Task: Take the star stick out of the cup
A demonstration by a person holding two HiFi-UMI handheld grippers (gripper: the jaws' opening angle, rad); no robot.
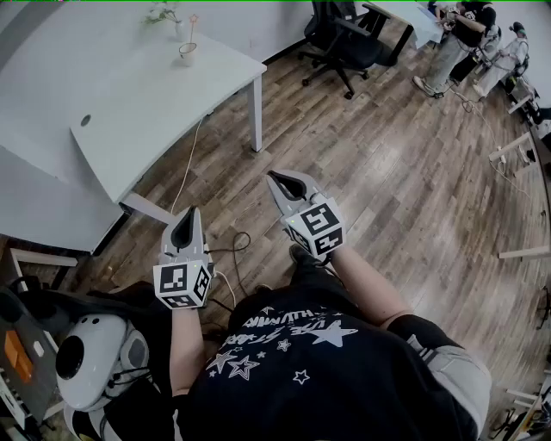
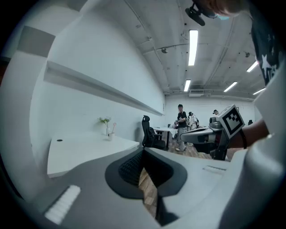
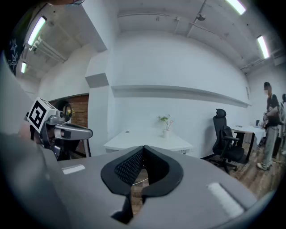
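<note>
A small white cup (image 1: 187, 53) stands on the far end of the white table (image 1: 138, 103), with the thin star stick (image 1: 193, 24) standing up out of it. The cup (image 2: 110, 136) shows far off in the left gripper view, and the cup (image 3: 165, 133) is equally distant in the right gripper view. My left gripper (image 1: 186, 210) and right gripper (image 1: 273, 177) are held over the wooden floor, well short of the table, both pointing toward it. Each is shut with nothing between its jaws.
A vase with a green sprig (image 1: 162, 13) stands just behind the cup. A black office chair (image 1: 344, 39) and people (image 1: 461, 34) are at the back right. A cable (image 1: 185, 177) hangs from the table to the floor. A white rounded device (image 1: 86, 357) sits at lower left.
</note>
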